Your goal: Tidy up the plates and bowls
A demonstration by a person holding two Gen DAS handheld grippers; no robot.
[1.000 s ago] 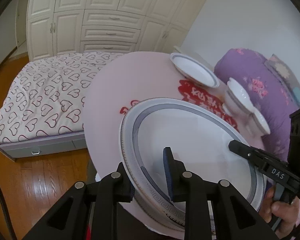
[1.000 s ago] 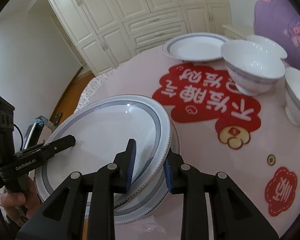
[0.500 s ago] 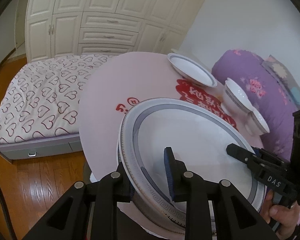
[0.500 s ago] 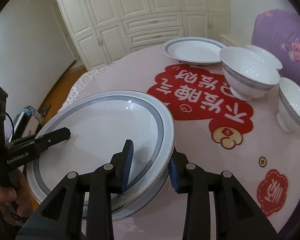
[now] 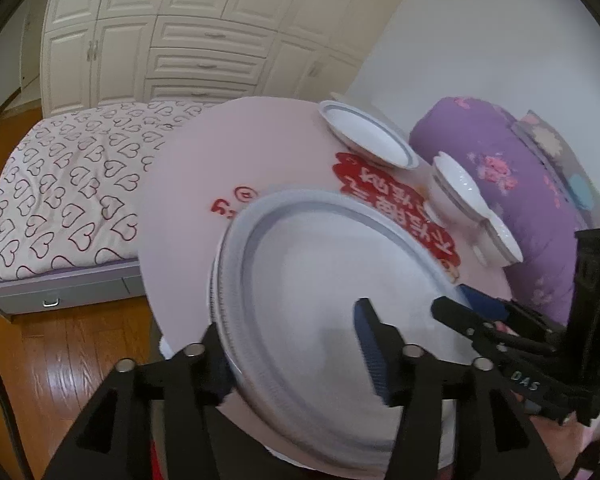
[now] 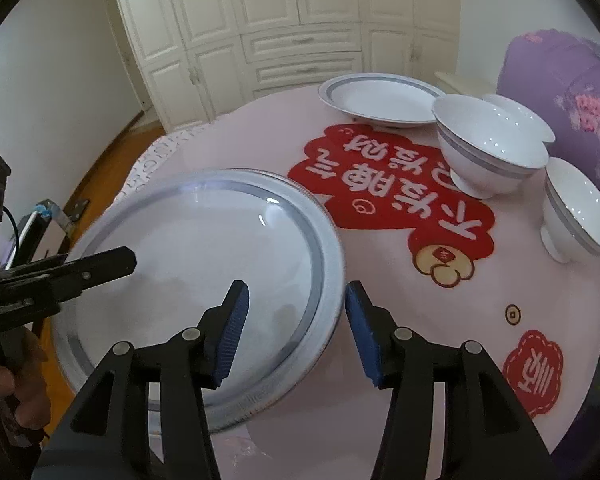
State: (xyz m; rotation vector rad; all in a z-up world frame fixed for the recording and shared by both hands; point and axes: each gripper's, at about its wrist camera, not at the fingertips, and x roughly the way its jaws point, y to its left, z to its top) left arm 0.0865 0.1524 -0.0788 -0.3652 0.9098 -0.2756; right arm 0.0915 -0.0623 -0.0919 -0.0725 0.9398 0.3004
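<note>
A large white plate with a grey-blue rim (image 6: 204, 264) lies on another like it at the near edge of the round pink table (image 6: 260, 128). It also shows in the left wrist view (image 5: 324, 280). My right gripper (image 6: 294, 320) is open, its fingers either side of the plate's right rim. My left gripper (image 5: 288, 352) is open with its jaws straddling the plate's left rim. A smaller plate (image 6: 380, 98) and two bowls (image 6: 492, 148) (image 6: 576, 208) stand at the far right.
The tablecloth carries red printed patches (image 6: 392, 196). A third white dish (image 6: 520, 116) sits behind the bowls. A purple bundle of bedding (image 5: 500, 184) lies beyond the table. A heart-patterned bed (image 5: 60, 192) and white cupboards (image 5: 180, 36) stand at the far side.
Both grippers have let go of the top plate and opened. The plate has dropped from tilted to lying flat on the plate beneath it.
</note>
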